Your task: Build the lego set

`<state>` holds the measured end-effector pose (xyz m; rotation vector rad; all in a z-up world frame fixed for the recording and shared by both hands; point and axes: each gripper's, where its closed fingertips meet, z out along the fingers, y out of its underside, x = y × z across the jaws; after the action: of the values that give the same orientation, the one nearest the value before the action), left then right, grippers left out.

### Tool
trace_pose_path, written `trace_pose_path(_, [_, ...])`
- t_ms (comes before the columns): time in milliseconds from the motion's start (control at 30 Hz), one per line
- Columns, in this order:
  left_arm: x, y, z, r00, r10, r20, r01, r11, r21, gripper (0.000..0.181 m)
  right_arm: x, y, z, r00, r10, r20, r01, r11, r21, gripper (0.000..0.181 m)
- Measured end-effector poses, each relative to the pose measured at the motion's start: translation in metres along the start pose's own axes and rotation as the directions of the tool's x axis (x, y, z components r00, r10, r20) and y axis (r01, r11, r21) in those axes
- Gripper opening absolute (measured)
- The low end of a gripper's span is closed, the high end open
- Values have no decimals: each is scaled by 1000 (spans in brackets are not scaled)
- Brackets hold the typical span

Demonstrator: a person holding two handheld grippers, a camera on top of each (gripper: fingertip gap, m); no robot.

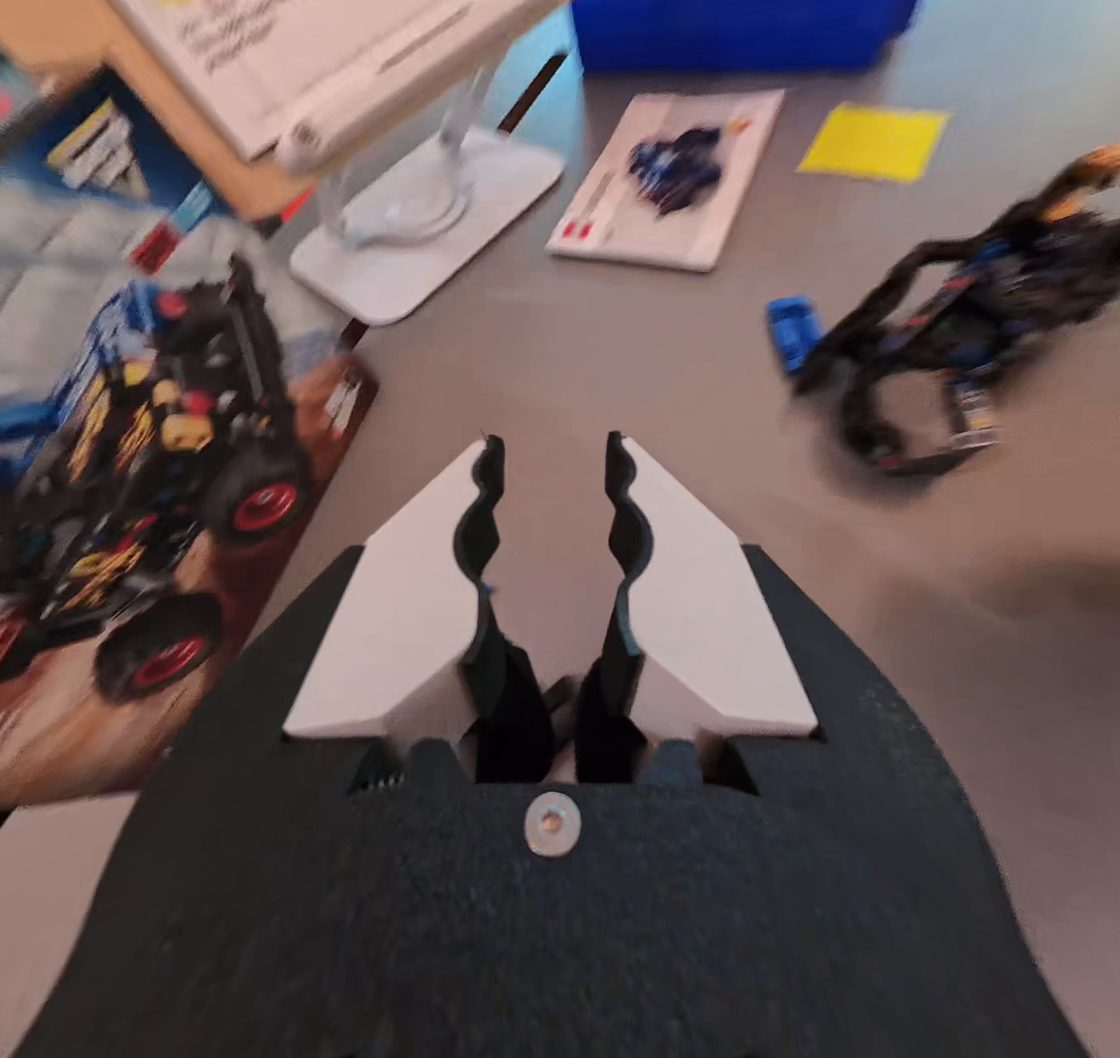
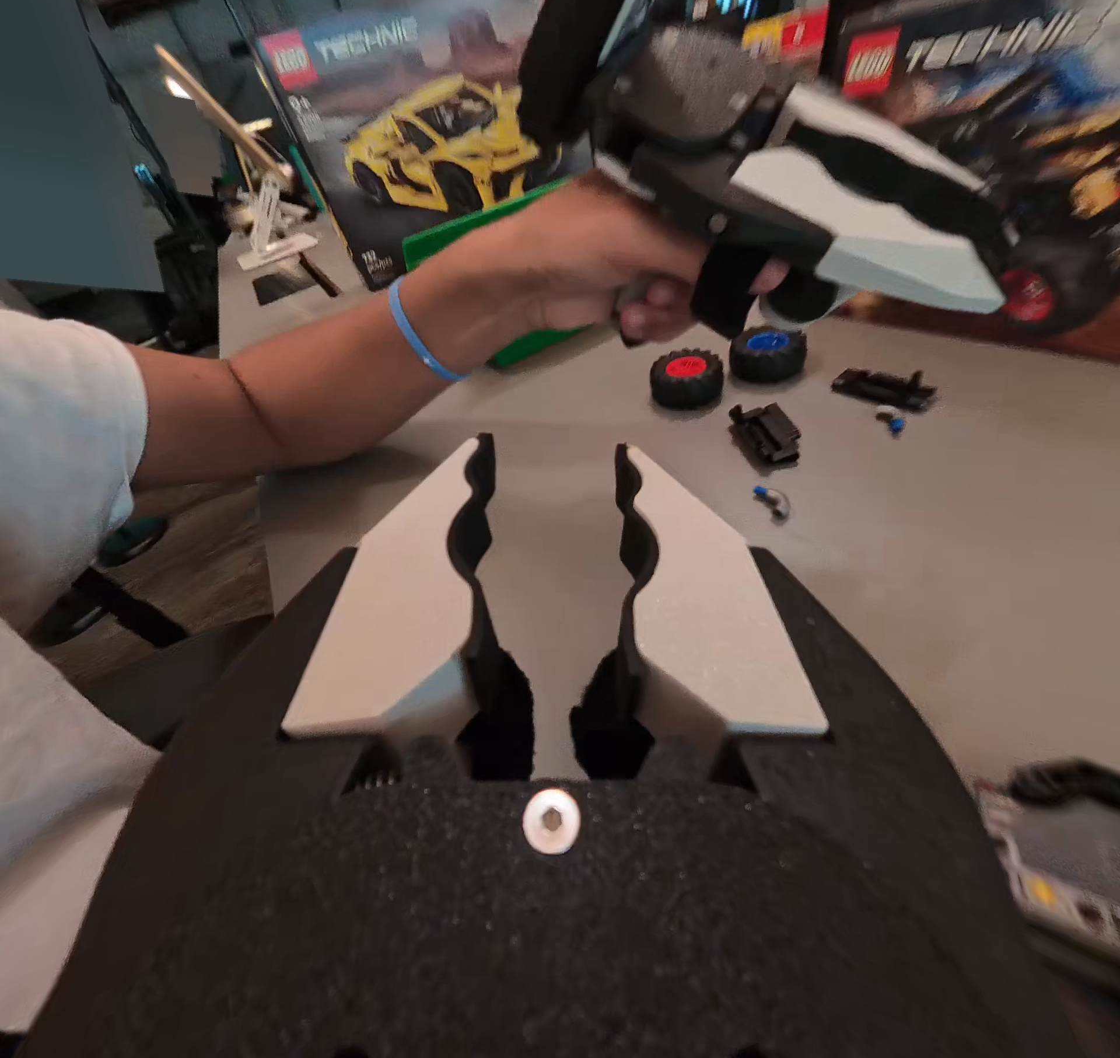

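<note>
The left gripper [image 1: 553,447], white-fingered with black wavy pads, is being held above the grey bench [image 1: 606,374] with its jaws parted by a moderate gap and nothing between them. A partly built black and blue brick-toy chassis [image 1: 945,331] is being shown blurred, well to the right of the fingertips; a toy box printed with a red-wheeled truck [image 1: 151,483] is lying flat to the left. A white booklet [image 1: 666,180] and a yellow square sheet [image 1: 873,140] are lying farther ahead.

The right gripper [image 2: 554,447] is likewise being held parted and empty over the bench. Ahead and to its right, a black tyre with a red hub [image 2: 686,377] and a black tyre with a blue hub [image 2: 767,354] are resting side by side, near small black brick pieces [image 2: 763,436]. Above them, the left gripper is being gripped by a hand [image 2: 563,277].
</note>
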<state>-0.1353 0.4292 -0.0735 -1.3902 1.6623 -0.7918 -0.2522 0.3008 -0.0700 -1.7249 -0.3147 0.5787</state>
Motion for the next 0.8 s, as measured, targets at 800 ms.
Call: trace_pose_path(800, [206, -7, 81, 892, 231, -389, -197, 972, 125, 45, 141, 51, -229, 888, -178, -423, 121, 980, -159, 29])
